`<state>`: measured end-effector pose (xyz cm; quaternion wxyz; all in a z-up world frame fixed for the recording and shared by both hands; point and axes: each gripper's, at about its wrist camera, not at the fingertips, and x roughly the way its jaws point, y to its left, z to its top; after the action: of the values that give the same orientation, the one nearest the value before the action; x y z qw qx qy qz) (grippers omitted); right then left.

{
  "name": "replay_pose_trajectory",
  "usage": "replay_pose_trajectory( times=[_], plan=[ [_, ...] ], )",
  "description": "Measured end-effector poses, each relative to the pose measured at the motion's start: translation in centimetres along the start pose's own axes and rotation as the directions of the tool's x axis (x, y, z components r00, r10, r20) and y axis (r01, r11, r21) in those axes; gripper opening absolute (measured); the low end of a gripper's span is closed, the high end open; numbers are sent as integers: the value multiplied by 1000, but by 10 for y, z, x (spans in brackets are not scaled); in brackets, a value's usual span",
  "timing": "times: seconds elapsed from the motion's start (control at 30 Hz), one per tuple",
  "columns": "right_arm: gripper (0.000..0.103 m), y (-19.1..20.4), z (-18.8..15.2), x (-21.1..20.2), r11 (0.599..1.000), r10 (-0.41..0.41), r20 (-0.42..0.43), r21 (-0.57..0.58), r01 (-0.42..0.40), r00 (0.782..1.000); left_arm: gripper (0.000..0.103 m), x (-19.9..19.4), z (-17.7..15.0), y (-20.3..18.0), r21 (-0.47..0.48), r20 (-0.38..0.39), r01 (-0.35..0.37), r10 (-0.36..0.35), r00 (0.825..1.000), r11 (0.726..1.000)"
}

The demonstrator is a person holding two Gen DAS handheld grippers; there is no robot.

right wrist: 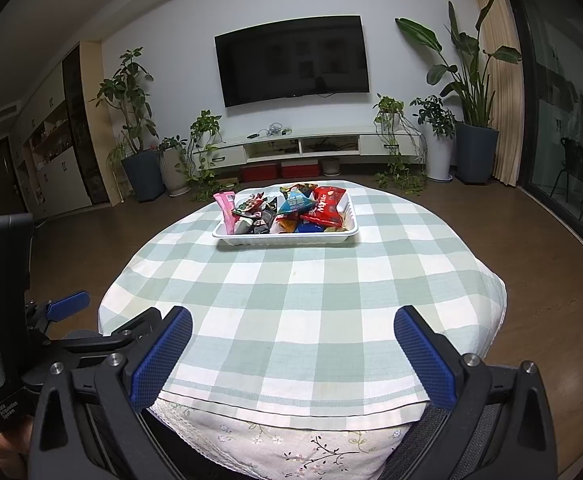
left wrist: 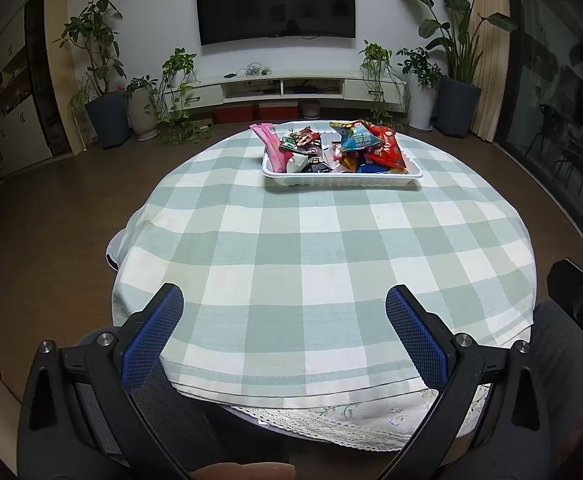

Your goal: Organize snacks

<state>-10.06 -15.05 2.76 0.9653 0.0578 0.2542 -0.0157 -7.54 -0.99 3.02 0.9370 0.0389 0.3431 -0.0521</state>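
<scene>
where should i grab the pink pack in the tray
Grip the pink pack by its upper end, coming from above at the tray's left. It leans upright there, top sticking above the rim and free of the other snacks.

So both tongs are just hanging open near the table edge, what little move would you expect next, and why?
Probably a reach forward toward the white tray. Both the left tongs and the right tongs are open and empty at the near edge of the checked tablecloth, while all the snack packets sit piled in the tray at the far side. Nothing can be sorted until one is picked up.
</scene>
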Motion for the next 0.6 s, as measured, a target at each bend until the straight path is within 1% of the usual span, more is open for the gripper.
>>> replay_pose_trajectory(
  times=[0.6],
  plan=[
    [103,0,-1,2,1000,0,-12,-5,0,1000,103,1,0,1,0,0,2,-2,1000,1000]
  ],
)
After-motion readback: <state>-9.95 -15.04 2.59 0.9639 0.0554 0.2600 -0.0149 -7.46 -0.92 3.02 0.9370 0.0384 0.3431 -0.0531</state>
